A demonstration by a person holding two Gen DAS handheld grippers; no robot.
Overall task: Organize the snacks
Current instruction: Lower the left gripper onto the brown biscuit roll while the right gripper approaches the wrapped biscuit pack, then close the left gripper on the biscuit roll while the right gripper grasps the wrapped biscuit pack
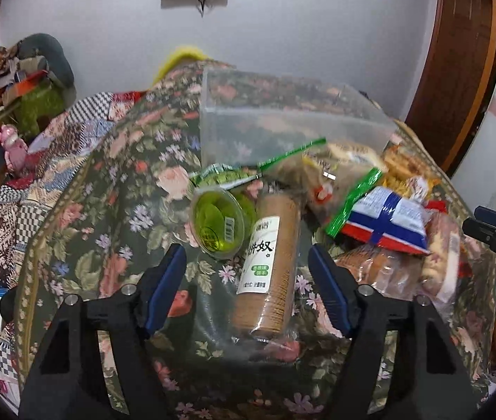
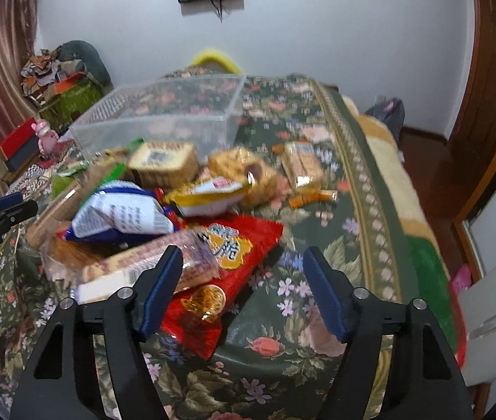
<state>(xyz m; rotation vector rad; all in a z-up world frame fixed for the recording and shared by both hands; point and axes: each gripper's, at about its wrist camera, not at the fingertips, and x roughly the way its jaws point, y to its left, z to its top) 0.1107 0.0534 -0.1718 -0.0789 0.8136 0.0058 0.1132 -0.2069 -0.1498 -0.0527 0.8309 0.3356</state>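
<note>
Floral cloth covers the whole surface under both my grippers, and everything sits on it. Beyond my left gripper, past the heap, stands a clear plastic bin, with nothing in it that I can make out; from my right gripper it lies ahead and to the left. Between bin and grippers the snacks lie in a loose pile. A red bag with gold print lies flat straight in front of my right gripper, partly under its left finger. A long pink-wrapped pack lies across that bag, just left of my right gripper. A blue and white bag sits on top of the pile, ahead and right of my left gripper. A tall sleeve of brown biscuits lies directly between my left gripper's fingers, reaching forward without touching either. A green jelly cup lies tipped just left of the sleeve's far end. Both grippers are spread wide and hold nothing.
</note>
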